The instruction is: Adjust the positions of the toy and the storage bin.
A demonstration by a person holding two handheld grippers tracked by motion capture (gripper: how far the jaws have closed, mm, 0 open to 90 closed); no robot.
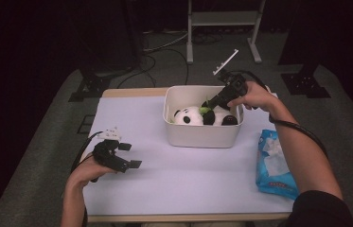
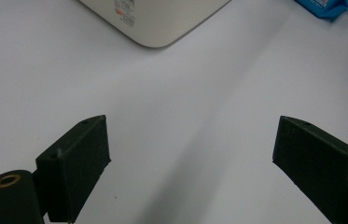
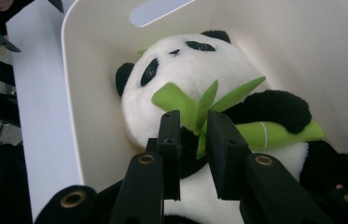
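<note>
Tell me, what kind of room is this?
Probably a lab or recording studio, not a home: a plain white table, dark surroundings, cables on the grey floor, and a metal stand behind.

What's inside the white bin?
A plush panda lying face-up in the white bin, holding green bamboo. The right gripper reaches in over it. The bin floor beneath is hidden.

- panda plush (image 1: pixel 189 116) inside bin (image 1: pixel 202 135), bin at table (image 1: pixel 164 184) centre-back
- wipes pack (image 1: pixel 274 165) right of bin, at table edge
- left gripper (image 1: pixel 127 155) front-left, well apart from bin
- right gripper (image 1: pixel 212 103) over bin
</note>
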